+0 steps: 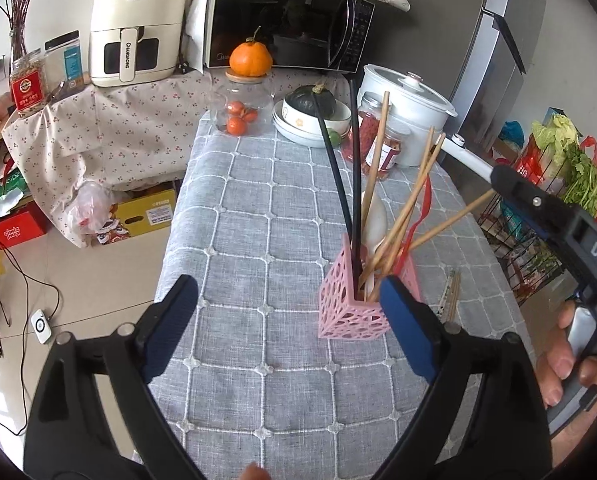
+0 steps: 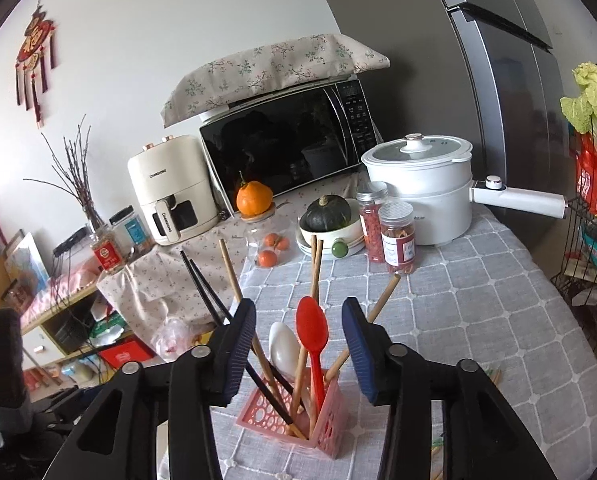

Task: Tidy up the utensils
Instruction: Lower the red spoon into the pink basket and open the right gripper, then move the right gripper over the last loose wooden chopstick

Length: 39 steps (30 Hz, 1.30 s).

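Two grippers hang over the table, and neither holds anything. The left gripper (image 1: 288, 320) stands wide, its blue pads clear of everything, with only grey checked tablecloth (image 1: 258, 208) between them. The right gripper (image 2: 298, 344) stands about half open; in its own view the red spoon (image 2: 313, 330) rises up the gap between its pads, yet neither pad presses on it. A hand (image 1: 570, 364) grips the right tool's trigger at the edge of the left view.

The pink lattice holder (image 1: 356, 304) sits just ahead of the left gripper, close beside its right-hand finger, and directly under the right gripper. It already carries two black chopsticks (image 1: 354, 168), several wooden chopsticks (image 1: 408, 208), a white spoon (image 2: 284, 346) and the red spoon, all leaning outward in a loose fan.

Judging from this, the step in hand is the release of a utensil into the holder, most likely the red spoon. To finish it well, the right gripper should lift straight up along the spoon's handle, so a pad does not catch the bowl and drag it out or tip the light holder. The left gripper could steady the holder's wall if it rocks.

A further bundle of sticks (image 1: 452, 294) lies flat on the cloth just right of the holder, probably the next thing to collect.
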Tool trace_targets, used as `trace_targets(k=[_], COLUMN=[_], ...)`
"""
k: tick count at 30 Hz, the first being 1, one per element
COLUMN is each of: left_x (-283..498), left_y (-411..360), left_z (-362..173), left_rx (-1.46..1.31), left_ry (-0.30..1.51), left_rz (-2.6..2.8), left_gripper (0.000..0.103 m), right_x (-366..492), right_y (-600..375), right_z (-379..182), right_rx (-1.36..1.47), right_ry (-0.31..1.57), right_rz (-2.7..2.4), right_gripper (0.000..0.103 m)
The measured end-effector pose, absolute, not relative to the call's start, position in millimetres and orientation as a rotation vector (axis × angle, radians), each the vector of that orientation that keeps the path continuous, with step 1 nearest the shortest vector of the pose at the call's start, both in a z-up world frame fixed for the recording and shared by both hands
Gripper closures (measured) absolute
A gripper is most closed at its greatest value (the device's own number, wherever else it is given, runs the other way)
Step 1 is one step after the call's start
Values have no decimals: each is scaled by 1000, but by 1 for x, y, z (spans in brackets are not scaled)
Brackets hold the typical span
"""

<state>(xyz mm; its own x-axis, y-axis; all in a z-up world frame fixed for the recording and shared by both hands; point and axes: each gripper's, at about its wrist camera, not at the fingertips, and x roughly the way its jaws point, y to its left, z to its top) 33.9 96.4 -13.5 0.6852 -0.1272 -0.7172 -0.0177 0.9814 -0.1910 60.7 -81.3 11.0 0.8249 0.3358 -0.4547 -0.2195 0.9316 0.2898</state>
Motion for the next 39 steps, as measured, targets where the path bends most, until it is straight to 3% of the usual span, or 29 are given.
trace_targets(k=[5,11,23,39], left_x=[27,21,15,9], left_y=[90,80,61,28], left_z=[-15,-23,-34,-40], left_rx=[-161,-128,-106,-67], left_ry=[809,813,805,835], left_rz=[-79,-99,-136,-241], left_gripper=[1,1,1,0], right_x=[42,34,58,93], right_y=[-108,-144,-208,-249], right_z=[25,27,-28,-103], right_rx=[254,224,142,304], right_ry=[528,538,786,1170], right_rz=[302,242,78,-61], right_gripper=[30,17,13,13])
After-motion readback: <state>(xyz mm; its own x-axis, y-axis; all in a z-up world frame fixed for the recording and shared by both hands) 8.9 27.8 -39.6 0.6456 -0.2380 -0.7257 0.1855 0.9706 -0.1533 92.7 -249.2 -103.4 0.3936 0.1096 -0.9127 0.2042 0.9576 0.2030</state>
